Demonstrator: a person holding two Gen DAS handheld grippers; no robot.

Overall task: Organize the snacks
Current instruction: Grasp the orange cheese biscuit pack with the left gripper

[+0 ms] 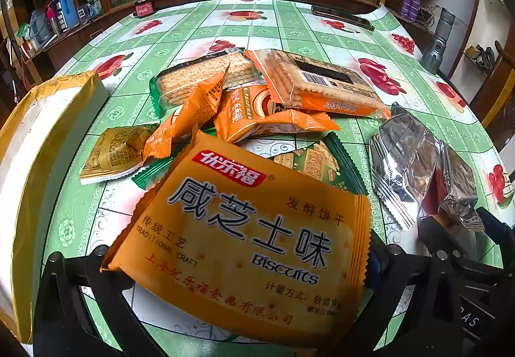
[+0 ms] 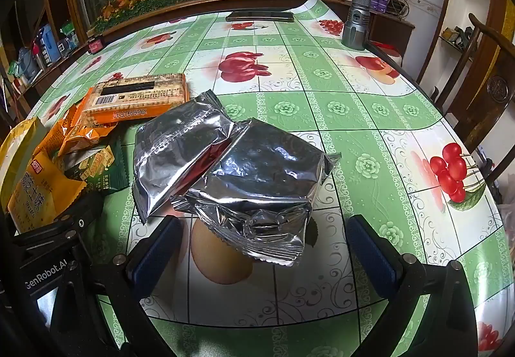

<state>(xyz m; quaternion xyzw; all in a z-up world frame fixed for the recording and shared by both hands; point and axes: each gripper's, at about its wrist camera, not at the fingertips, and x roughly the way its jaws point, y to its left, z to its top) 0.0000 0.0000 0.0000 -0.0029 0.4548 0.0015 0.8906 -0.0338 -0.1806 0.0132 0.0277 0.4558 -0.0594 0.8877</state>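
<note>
From left to right on the flowered tablecloth (image 2: 338, 93): a white box with gold edges (image 1: 42, 144); a heap of orange and green snack packets (image 1: 244, 99); a large orange biscuit packet (image 1: 244, 234) lying between the wide-open jaws of the left gripper (image 1: 244, 273), pads clear of it; two overlapping silver foil packets (image 2: 225, 164) just ahead of the right gripper (image 2: 260, 247), jaws likewise open and empty.

Orange biscuit packet (image 1: 244, 247), white and black lettering; two silver foil packets (image 2: 244, 173); green-white checked surface (image 2: 354, 106), red fruit prints.
</note>
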